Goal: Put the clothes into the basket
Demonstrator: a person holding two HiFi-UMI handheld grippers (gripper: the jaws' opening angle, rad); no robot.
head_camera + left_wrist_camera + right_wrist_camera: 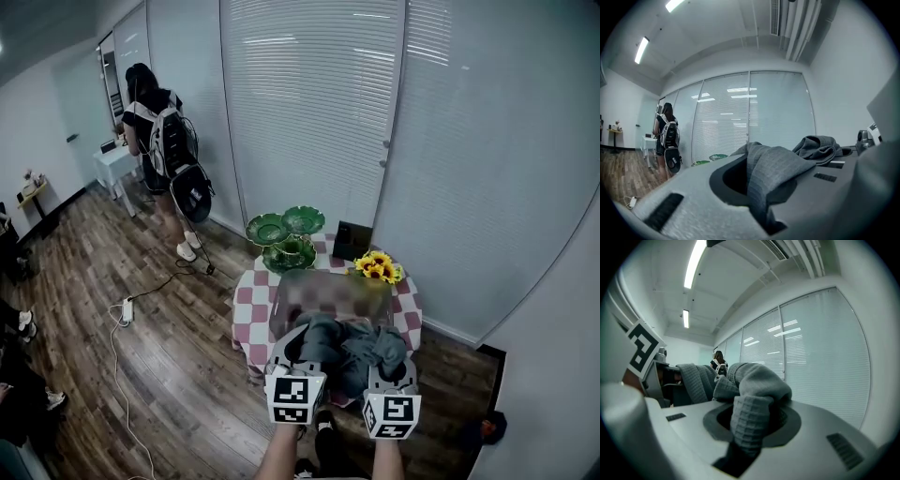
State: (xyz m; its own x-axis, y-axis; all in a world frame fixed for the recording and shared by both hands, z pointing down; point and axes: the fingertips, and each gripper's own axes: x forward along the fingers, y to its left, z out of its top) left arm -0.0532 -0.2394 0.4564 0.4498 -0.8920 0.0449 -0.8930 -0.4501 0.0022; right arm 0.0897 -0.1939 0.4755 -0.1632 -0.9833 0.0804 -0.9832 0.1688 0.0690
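A grey knitted garment (347, 347) hangs bunched between my two grippers, above the near edge of the small table with a red-and-white checked cloth (247, 302). My left gripper (291, 356) is shut on one fold of it; in the left gripper view the cloth (773, 164) runs down into the closed jaws (761, 211). My right gripper (394, 367) is shut on another fold, and the ribbed cloth (754, 385) drapes over that gripper's closed jaws (740, 451). The middle of the table behind the garment is blurred, so I cannot make out the basket.
Green leaf-shaped dishes (286, 236), a dark box (351, 240) and sunflowers (378, 266) stand at the table's far side. A person with a backpack (164, 155) stands at the far left. A power strip with cable (125, 309) lies on the wooden floor. Blinds line the wall behind.
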